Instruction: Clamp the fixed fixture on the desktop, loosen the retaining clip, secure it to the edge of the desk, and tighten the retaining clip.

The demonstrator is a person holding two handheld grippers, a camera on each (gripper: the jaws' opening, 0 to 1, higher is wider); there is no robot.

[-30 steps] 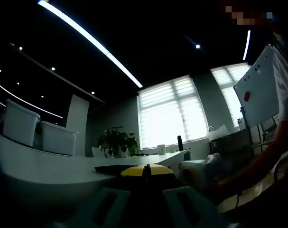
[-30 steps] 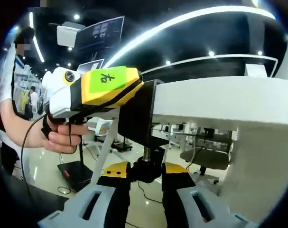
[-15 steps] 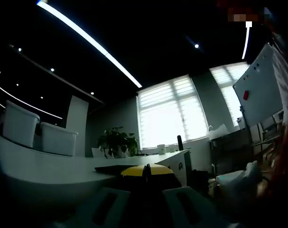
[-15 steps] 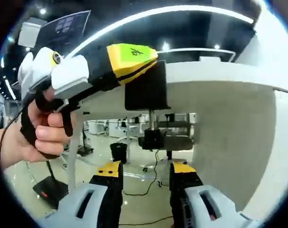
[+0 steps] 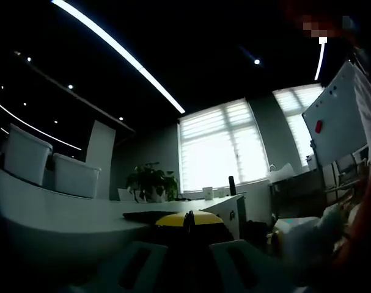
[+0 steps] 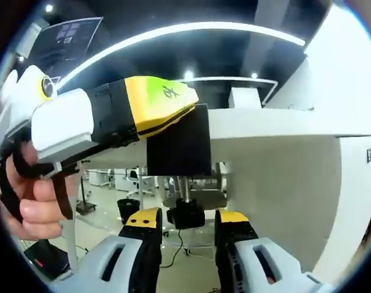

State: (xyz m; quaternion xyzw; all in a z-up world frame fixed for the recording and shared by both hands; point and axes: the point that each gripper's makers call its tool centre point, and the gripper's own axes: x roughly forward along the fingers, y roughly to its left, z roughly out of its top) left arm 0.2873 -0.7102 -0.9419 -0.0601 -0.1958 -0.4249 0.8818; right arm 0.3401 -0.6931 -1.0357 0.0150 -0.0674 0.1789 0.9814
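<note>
The black clamp fixture [image 6: 179, 146] sits over the edge of the white desk [image 6: 264, 122], seen from below in the right gripper view. My left gripper [image 6: 194, 107], yellow-tipped and held by a hand [image 6: 32, 201], is shut on the fixture's top part. A threaded rod runs down from the fixture to a black knob [image 6: 185, 217], the retaining clip. My right gripper [image 6: 187, 221] is open, with one jaw on each side of the knob and a small gap. In the left gripper view my left gripper [image 5: 188, 221] is shut over the fixture's dark plate [image 5: 148, 215] lying on the desktop [image 5: 51, 213].
White chair backs [image 5: 26, 159] stand beyond the desk at the left. A plant [image 5: 150, 180] and a bright window lie far ahead. A whiteboard [image 5: 335, 116] and a person's arm [image 5: 362, 220] are at the right. The desk's white side panel [image 6: 350, 183] is close on the right below.
My right gripper held the knob a second ago, then opened and drew back. It now brackets the knob again. The left gripper stays shut on the fixture without moving.
</note>
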